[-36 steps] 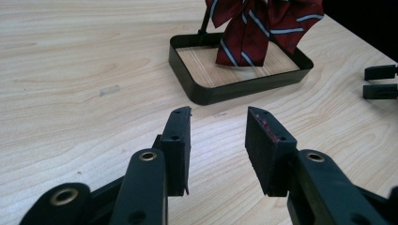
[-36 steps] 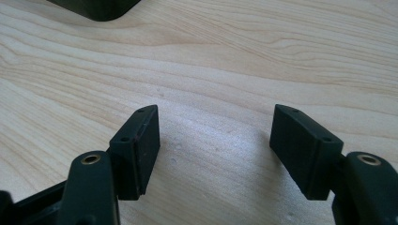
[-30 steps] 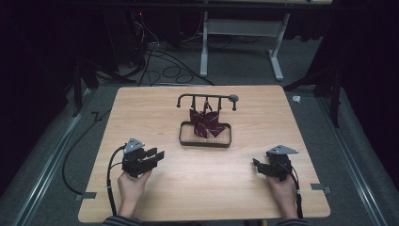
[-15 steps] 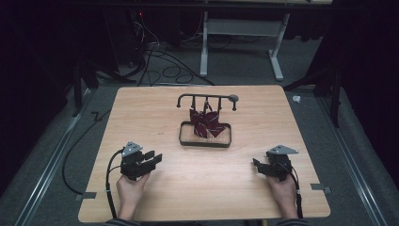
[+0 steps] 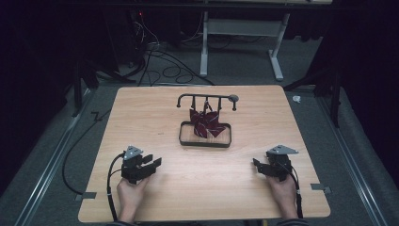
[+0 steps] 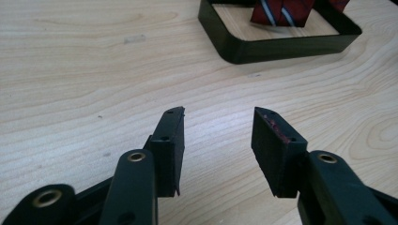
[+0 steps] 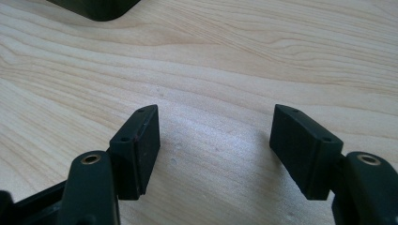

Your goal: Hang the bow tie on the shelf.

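Wood tabletop [image 5: 155, 108], same layout as a second ago: stand and tie unmoved, right hand unmoved. One change: left gripper [image 5: 151, 165] has drifted slightly and its jaws have just been opening, wider than in the earlier high view, nothing between them.

Room for moving: both grippers sit near the person's edge of the table, left one toward the left edge, right gripper [image 5: 258, 165] toward the right edge, well apart from each other. Bare wood between them and ahead of each. Black stand [image 5: 205, 141] is ahead of both grippers, roughly midway between them and well apart from either; its hook rail [image 5: 207, 97] rises at the far side of its base frame. Dark red striped tie [image 5: 206, 123] hangs from the rail into the frame. In the left gripper view the frame's near corner [image 6: 230, 44] is ahead and a bit right of the jaws, with open wood between, and the tie's lower end [image 6: 281, 11] shows inside it. In the right gripper view a corner of the frame [image 7: 94, 7] is ahead, up-left of the jaws.

Tongs: left jaws stand clearly apart, pads [image 6: 172, 140] bare, gripping nothing, only tabletop in the gap. Right jaws spread wider still, pads [image 7: 141, 145] bare, holding nothing. Both jaw sets sit low over the wood; can't tell if they touch it.
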Tool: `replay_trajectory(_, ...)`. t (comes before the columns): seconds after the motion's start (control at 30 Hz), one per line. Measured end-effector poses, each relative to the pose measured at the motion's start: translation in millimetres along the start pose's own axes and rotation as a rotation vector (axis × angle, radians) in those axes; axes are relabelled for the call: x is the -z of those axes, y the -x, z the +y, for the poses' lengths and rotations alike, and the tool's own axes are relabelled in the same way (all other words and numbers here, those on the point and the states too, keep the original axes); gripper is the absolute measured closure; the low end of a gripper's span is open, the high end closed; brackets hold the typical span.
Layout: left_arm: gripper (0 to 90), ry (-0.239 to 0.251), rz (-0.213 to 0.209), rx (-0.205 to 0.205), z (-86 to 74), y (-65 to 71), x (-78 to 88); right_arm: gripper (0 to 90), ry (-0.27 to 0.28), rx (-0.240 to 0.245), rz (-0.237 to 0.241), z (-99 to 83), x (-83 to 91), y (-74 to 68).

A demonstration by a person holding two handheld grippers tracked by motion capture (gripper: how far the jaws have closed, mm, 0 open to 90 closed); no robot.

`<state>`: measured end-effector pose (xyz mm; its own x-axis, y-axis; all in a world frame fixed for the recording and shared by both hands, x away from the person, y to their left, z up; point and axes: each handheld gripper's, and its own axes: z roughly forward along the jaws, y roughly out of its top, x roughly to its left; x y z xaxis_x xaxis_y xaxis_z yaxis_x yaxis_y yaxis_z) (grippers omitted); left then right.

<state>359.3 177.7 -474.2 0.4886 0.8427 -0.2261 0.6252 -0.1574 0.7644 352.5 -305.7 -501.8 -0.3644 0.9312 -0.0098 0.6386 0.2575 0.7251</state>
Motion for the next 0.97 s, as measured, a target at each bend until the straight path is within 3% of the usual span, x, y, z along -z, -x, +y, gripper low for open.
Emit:
replay_trajectory(0.5, 48.7, -0.036, 0.112, -0.035, -17.0, -2.6, -16.5, 34.8, 0.000, 0.000, 0.000, 0.0, 0.0, 0.0)
replay_trajectory(0.63, 47.3, -0.054, 0.141, -0.063, -20.9, -1.0, -21.0, 34.8, -0.001, -0.001, -0.001, 0.0, 0.0, -0.2)
replay_trajectory(0.73, 46.0, -0.032, 0.171, -0.103, -25.3, 2.5, -22.8, 34.8, -0.001, 0.001, -0.001, 0.0, 0.0, -0.2)
replay_trajectory(0.97, 41.4, -0.036, 0.182, -0.111, -25.3, 4.7, -24.1, 34.8, 0.000, 0.002, -0.002, 0.0, -0.1, -0.2)
